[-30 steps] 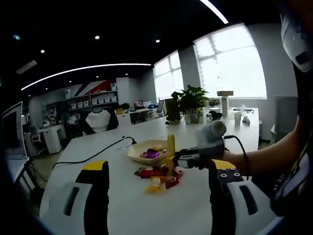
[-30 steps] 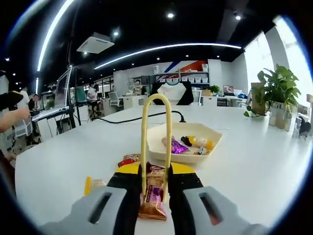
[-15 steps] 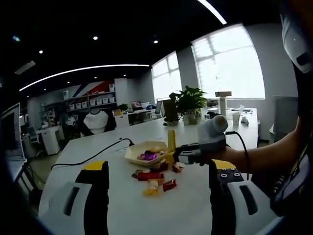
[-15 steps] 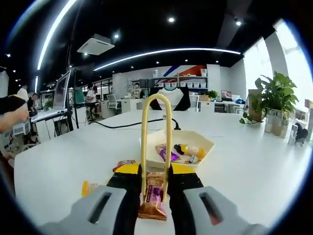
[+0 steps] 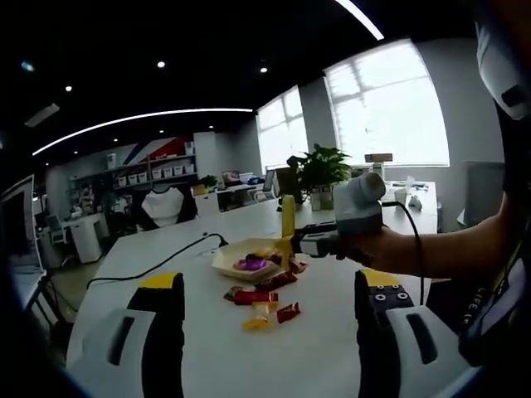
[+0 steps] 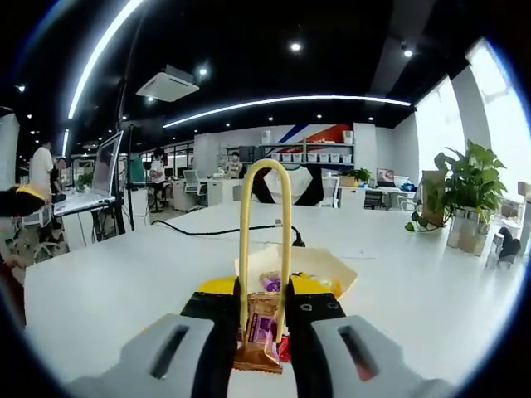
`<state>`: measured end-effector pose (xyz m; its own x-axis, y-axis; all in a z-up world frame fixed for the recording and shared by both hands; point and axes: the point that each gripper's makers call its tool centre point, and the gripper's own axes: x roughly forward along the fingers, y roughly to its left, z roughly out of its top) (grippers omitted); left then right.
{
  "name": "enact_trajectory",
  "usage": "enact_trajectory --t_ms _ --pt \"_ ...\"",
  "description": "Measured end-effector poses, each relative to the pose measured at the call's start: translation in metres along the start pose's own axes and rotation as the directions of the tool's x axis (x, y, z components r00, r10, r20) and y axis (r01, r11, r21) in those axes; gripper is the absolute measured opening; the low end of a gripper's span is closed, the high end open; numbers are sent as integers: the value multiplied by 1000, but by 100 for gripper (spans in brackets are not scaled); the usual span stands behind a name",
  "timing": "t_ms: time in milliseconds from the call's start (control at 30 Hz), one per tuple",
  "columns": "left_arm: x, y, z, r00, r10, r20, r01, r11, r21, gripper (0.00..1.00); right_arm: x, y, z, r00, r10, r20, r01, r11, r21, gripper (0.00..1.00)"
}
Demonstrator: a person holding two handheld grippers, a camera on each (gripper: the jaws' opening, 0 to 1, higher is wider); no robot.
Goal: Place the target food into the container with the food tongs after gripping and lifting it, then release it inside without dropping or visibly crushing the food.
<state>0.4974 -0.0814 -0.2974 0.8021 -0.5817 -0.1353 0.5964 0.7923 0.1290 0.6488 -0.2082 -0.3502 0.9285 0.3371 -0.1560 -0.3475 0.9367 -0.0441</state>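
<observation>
While tong-gripped, snack packet [image 6: 260,332] lengthwise, away from camera

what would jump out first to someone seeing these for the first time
Most likely the yellow tongs in the right gripper view, clamped in the right tool with a wrapped snack pinched between their arms, held above the cream tray of sweets. In the left gripper view, loose wrappers lie scattered on the white table in front of that tray, with the left tool open over them.
</observation>
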Motion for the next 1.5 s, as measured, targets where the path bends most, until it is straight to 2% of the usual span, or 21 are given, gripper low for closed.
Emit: enact_trajectory --t_ms 133,167,200,267,433,733,967,1067,1300,1500 --pt "1 1 0 1000 5 2 -5 1000 -2 91 7 0 13 1000 22 21 -22 1000 12 16" --pt "1 1 1 1000 4 1 -4 1000 1 91 7 0 21 999 21 45 -21 1000 6 17" --pt "1 1 1 1000 3 0 -3 1000 9 91 9 4 29 995 51 80 -54 998 40 17" --pt "1 1 3 1000 2 1 -2 1000 19 93 12 0 31 998 39 55 -38 999 -9 17" --pt "2 0 4 1000 -2 4 2 1000 20 94 20 -1 42 996 55 76 -53 998 -30 17" --pt "2 1 4 1000 0 6 0 1000 20 100 42 -8 53 994 79 76 -78 997 -25 17" --pt "-1 8 3 1000 24 3 -24 1000 11 100 61 -10 64 990 109 85 -106 994 -33 17" --pt "-2 11 2 999 34 4 -34 999 11 100 72 -13 62 992 107 67 -103 993 -62 17" --pt "-2 12 1 999 38 -1 -38 999 17 100 84 -21 45 993 110 41 -110 994 -18 16" --pt "-2 12 -1 999 42 -7 -42 999 17 100 81 -22 41 993 115 33 -114 993 -31 17"
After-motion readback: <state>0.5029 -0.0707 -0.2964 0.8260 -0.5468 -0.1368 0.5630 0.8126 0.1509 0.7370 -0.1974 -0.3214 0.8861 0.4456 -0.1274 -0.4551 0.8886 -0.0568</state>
